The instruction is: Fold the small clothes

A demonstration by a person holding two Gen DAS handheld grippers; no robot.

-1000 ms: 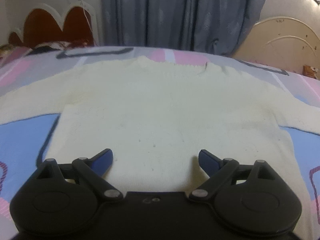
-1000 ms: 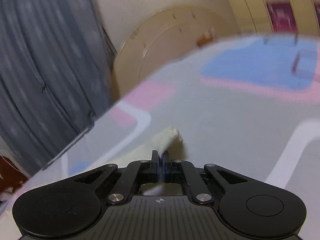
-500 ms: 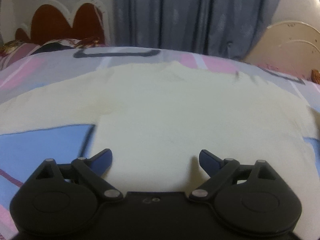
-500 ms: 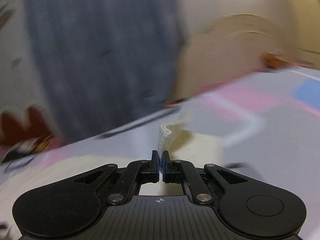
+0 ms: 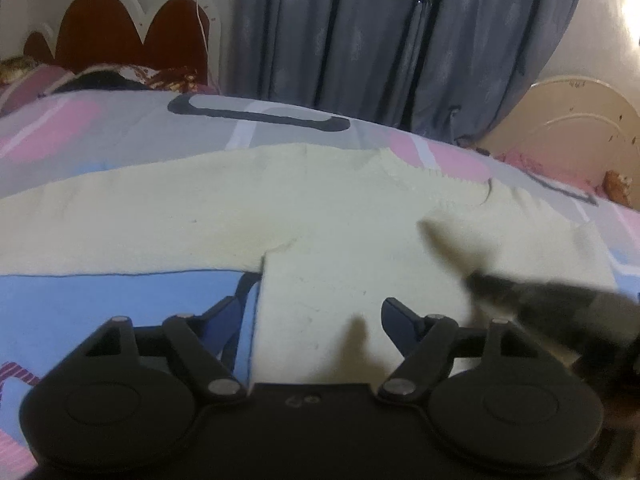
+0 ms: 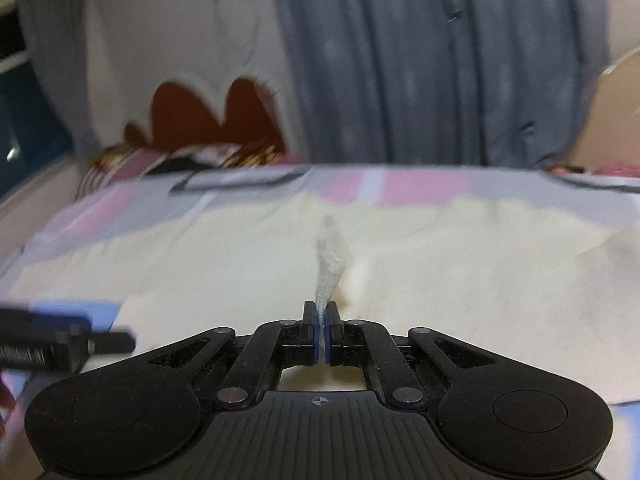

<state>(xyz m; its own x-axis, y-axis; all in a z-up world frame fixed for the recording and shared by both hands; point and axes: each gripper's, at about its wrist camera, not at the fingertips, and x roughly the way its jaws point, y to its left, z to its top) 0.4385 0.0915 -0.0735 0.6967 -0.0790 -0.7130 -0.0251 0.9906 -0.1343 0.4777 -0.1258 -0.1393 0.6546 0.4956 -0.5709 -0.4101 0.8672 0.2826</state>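
A small cream knit sweater [image 5: 328,216] lies flat on the patterned bedspread [image 5: 100,300], its left sleeve stretched out to the left. My left gripper [image 5: 310,314] is open and empty over the sweater's lower left edge. My right gripper [image 6: 322,320] is shut on the cuff of the right sleeve [image 6: 330,264], which it holds over the sweater's body [image 6: 460,264]. The right gripper shows as a blurred dark shape in the left wrist view [image 5: 540,300]. The left gripper shows at the left of the right wrist view [image 6: 60,346].
A red and white headboard [image 5: 120,36] and pillows stand at the far left. Grey curtains [image 5: 400,40] hang behind the bed. A cream footboard [image 5: 568,120] stands at the far right.
My right gripper has carried the sleeve cuff leftward over the sweater's body and now shows in the left wrist view. My left gripper has shifted left toward the sweater's left edge.
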